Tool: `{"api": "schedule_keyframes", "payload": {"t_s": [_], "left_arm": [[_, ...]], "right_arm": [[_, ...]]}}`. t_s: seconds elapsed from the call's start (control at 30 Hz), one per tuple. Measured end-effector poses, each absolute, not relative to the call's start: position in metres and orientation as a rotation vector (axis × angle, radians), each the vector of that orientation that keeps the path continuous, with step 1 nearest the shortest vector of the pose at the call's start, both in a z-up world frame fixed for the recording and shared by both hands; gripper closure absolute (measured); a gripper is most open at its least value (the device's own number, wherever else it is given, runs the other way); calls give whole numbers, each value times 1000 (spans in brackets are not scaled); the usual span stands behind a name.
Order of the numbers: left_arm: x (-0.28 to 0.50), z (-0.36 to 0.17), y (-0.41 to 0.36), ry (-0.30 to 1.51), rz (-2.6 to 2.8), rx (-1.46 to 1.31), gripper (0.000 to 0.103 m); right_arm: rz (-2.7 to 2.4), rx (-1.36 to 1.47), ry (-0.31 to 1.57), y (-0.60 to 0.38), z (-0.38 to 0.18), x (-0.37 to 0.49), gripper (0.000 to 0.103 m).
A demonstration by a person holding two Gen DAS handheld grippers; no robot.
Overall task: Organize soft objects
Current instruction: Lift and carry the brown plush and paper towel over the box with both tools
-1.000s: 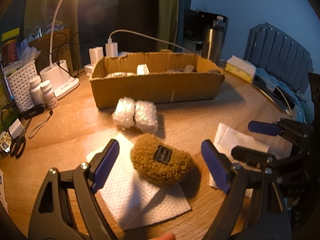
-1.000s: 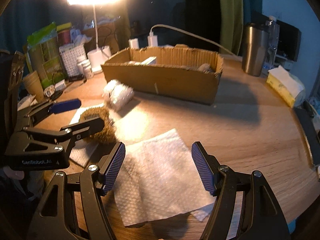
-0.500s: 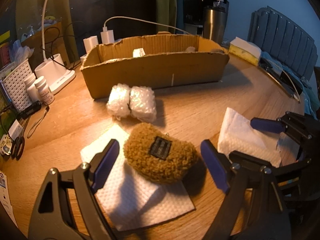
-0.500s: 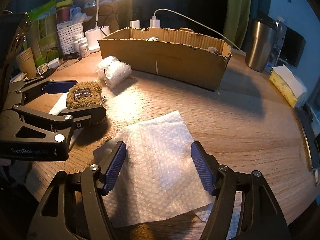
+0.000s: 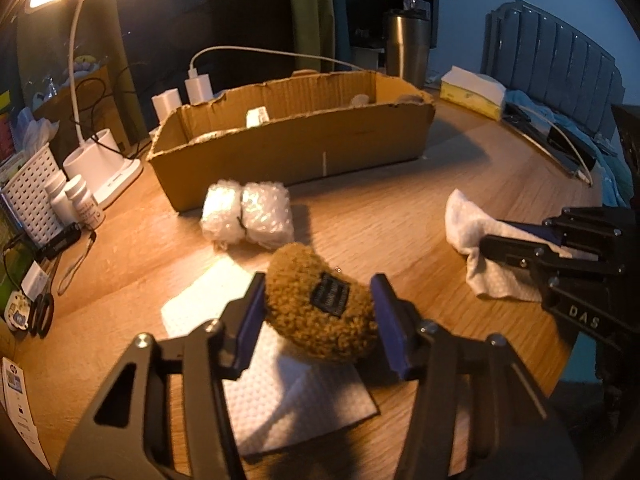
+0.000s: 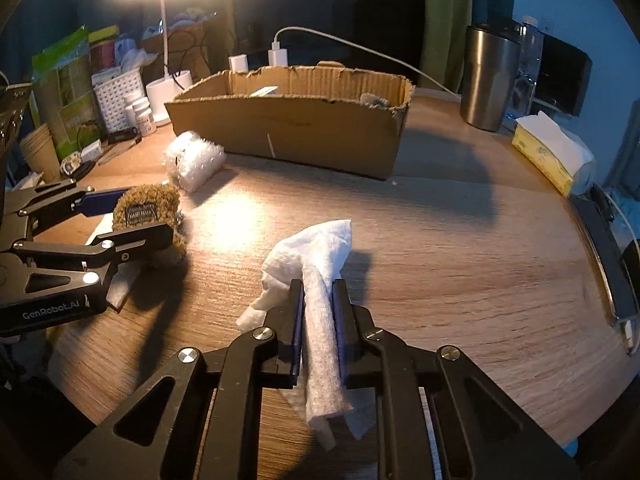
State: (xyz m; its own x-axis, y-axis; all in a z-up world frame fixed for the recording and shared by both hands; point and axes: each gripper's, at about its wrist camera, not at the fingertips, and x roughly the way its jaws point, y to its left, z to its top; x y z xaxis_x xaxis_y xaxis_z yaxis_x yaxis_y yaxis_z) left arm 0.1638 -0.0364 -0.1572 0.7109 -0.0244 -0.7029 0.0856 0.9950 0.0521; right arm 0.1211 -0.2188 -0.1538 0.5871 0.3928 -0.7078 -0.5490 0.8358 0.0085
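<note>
A brown fuzzy pouch with a dark label lies on a flat white foam sheet. My left gripper is closing on it, and both blue pads touch its sides. From the right wrist view the same pouch sits between the left gripper's fingers. My right gripper is shut on a second white foam sheet, bunched up and standing off the table. A bubble wrap roll lies in front of the open cardboard box.
A lit desk lamp, pill bottles, a white basket and scissors crowd the left. A steel tumbler and a tissue box stand at the right. Cables run behind the box.
Both grippers have closed: the left onto the brown pouch, the right onto the white sheet, which was flat and is now gathered up between the pads.
</note>
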Motion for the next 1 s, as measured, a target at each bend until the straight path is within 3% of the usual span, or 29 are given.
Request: {"api": "schedule_keyframes", "payload": {"t_s": [0.13,0.23,0.43,1.0], "left_arm": [[160,-150,-36,760,-69,69,51],[159,-144,-35,743,-79,64,60],[157,-134,-36,722,-96,53,65],[157,-84,-47,614,-122,40,66]], "right_arm": [[555,-200,743,-224,-145,123,88],[554,-188,721,-228,-138,124,88],[555,-176,691,-233,-127,124,88],[544,-142,571,-249,-79,130,88]]}}
